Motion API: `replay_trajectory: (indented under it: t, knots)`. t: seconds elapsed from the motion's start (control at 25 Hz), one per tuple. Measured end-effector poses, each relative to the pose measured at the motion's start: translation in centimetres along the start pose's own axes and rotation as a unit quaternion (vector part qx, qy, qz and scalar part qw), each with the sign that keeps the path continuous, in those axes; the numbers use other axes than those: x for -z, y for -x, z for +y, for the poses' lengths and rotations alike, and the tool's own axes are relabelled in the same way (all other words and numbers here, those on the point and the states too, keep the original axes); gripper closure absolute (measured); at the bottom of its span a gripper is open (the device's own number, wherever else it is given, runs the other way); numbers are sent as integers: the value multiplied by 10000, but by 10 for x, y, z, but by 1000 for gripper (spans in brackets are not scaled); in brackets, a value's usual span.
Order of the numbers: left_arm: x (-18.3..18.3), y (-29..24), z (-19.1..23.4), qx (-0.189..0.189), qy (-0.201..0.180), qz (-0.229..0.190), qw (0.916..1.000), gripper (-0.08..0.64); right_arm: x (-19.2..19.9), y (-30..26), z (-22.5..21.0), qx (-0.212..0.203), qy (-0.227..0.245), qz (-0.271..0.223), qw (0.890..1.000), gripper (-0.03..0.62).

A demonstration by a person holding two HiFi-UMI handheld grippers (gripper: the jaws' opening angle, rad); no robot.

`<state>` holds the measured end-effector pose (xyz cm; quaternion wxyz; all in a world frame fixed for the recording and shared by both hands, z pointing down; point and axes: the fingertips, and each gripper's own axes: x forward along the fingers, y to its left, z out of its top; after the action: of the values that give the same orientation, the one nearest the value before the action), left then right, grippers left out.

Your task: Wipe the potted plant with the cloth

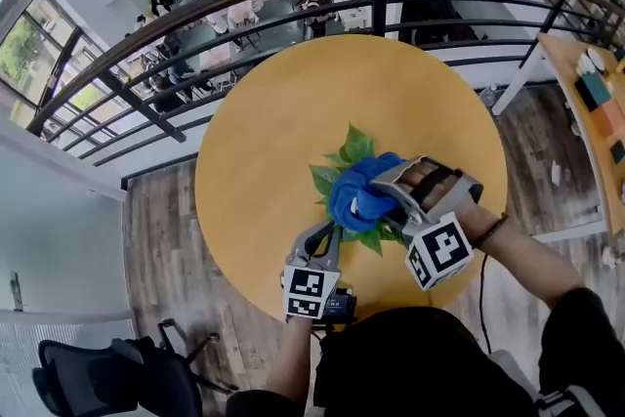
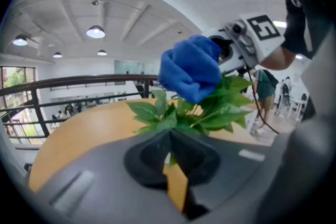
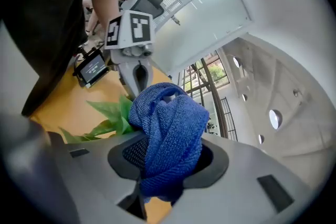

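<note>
The right gripper [image 3: 168,150] has its jaws clamped on a bunched blue cloth [image 1: 357,192], which bulges out ahead of them and rests on top of the plant [image 1: 354,149]. The left gripper [image 2: 169,136] has its jaws closed, with a sliver of green leaf pinched at their seam. The rest of the plant spreads just ahead of them on the desk [image 1: 273,132].
</note>
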<state>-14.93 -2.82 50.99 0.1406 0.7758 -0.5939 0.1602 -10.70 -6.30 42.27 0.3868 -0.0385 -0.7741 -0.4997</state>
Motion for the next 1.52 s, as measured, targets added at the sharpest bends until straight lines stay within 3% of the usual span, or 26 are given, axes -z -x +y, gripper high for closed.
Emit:
replay_trajectory:
  t: [0.08, 0.2, 0.28, 0.48, 0.6, 0.76, 0.96, 1.04, 1.12, 1.2, 1.36, 1.52]
  knots:
    - [3, -1, -1, 38, -19, 60, 10000, 558, -13, 15, 17, -2, 4, -233, 9997, 430]
    - [7, -2, -1, 45, -71, 165, 9998, 558, -30, 44, 19, 50, -508, -701, 9962, 430]
    - [9, -1, -2, 46, -67, 207, 9998, 558, -20, 60, 11, 225, -867, -668, 9937, 429]
    - [11, -5, -10, 170, -75, 224, 9996, 558, 36, 70, -6, 720, -2114, -190, 9746, 426]
    - [9, -11, -15, 217, -114, 235, 9994, 558, 53, 58, -7, 889, -2141, 238, 9725, 427]
    - [5, -13, -12, 223, -139, 273, 9993, 559, 92, 57, -15, 1307, -1688, 1161, 9700, 427]
    - [6, -12, -9, 217, 13, 240, 9995, 558, 145, 89, -28, 1859, -2485, 1510, 9386, 427]
    - [7, -14, -9, 220, 98, 219, 9995, 560, 149, 94, -14, 1810, -2889, 1388, 9298, 427]
    - [6, -16, -8, 203, 131, 216, 9995, 558, 142, 83, 15, 1441, -3172, 1161, 9301, 426]
    - [3, -17, -6, 191, 159, 195, 9995, 558, 148, 64, 58, 968, -3375, 1297, 9273, 426]
    - [1, -13, -2, 114, 226, 127, 9996, 558, 186, 43, 131, 452, -3929, 2059, 8951, 427]
    - [-1, -12, 0, 10, 262, 70, 9996, 558, 196, 60, 128, 886, -4752, 2027, 8516, 428]
